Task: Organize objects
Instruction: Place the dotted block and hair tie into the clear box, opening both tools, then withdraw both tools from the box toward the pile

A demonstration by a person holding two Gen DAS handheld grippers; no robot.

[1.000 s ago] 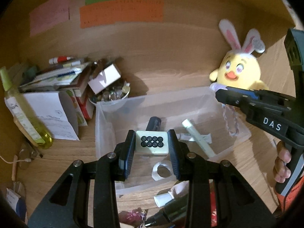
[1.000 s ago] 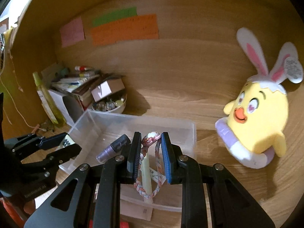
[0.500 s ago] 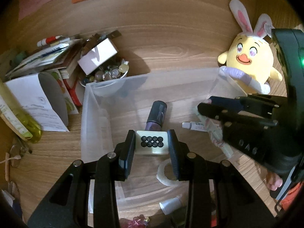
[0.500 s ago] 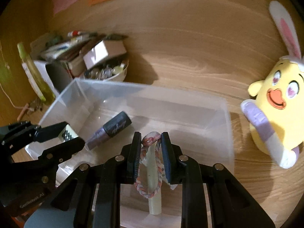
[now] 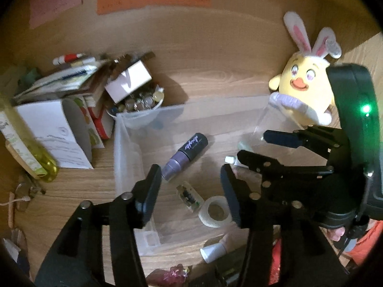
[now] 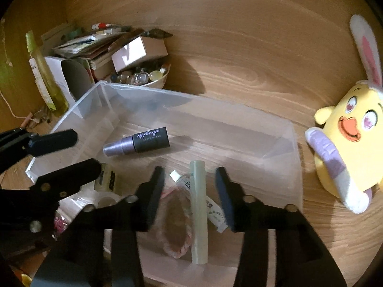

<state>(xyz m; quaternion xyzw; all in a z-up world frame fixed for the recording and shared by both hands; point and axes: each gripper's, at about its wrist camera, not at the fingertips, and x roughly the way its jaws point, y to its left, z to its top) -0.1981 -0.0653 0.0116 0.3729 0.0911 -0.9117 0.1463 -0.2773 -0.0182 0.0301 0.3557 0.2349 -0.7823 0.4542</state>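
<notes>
A clear plastic bin (image 5: 124, 143) (image 6: 191, 95) sits on the wooden desk. My left gripper (image 5: 191, 186) (image 6: 83, 150) hovers over its near left part, jaws opening, nothing between them. Below it a pale block with black dots (image 5: 189, 196) (image 6: 107, 179) lies in the bin beside a white tape roll (image 5: 215, 211). My right gripper (image 6: 190, 186) (image 5: 253, 144) hangs over the bin's right part, jaws opening and free. Under it lie a pink braided bracelet (image 6: 177, 229), a pale green stick (image 6: 198, 210) and a small white tube (image 6: 215, 215). A purple bottle (image 5: 185, 155) (image 6: 138, 143) rests mid-bin.
A yellow plush chick (image 5: 304, 91) (image 6: 347, 148) stands right of the bin. Behind the bin's left corner are a bowl of beads (image 6: 141, 79), stacked boxes and papers (image 5: 71, 88) and a yellow-green bottle (image 6: 45, 76). A white-capped item (image 5: 213, 250) lies before the bin.
Both pairs of jaws have spread. The pale block has dropped from the left gripper into the bin, and the bracelet has dropped from the right gripper. The right gripper sank lower.
</notes>
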